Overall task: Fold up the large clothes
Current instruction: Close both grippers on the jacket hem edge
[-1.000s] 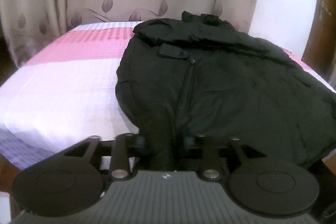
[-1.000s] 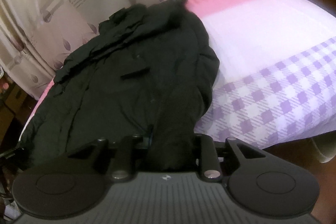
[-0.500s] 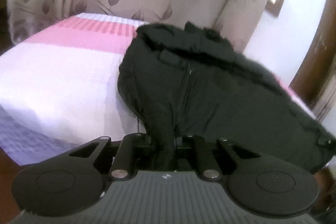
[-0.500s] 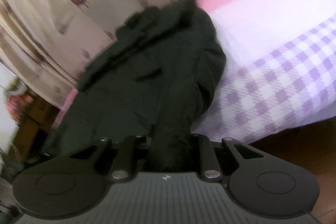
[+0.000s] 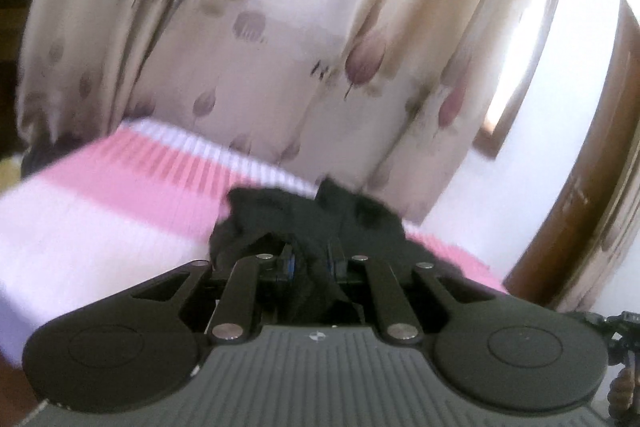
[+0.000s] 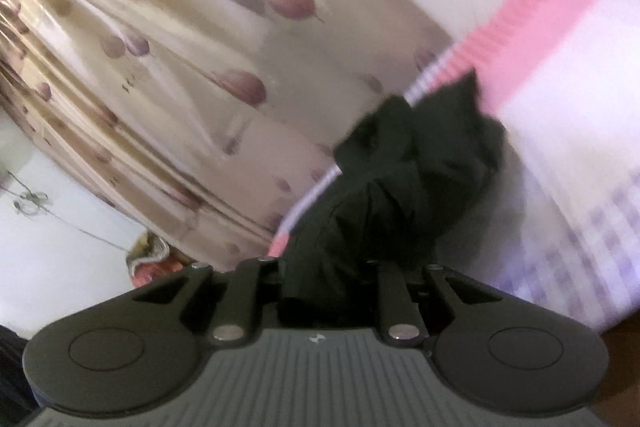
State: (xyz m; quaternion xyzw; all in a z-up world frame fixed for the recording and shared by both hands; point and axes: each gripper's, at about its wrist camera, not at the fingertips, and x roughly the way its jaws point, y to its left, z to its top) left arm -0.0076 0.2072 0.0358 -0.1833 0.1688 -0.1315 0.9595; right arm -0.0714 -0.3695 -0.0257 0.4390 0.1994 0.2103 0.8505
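Left gripper (image 5: 310, 261): jaws clenched on a fold of the black jacket (image 5: 316, 215), after closing further within the last second with the cloth between them. It points nearly level, slightly downward, toward the leaf-print curtain (image 5: 280, 39), and is rolled so the bed (image 5: 80, 227) appears tilted.

Right gripper (image 6: 332, 267): jaws clenched on another bunched part of the jacket (image 6: 400, 187), having also tightened a little on the cloth. It points nearly level and is rolled to one side.

The jacket stretches from both grippers away toward the curtain, its far end lying on the pink and white bedcover (image 6: 560, 87). Both views are blurred.
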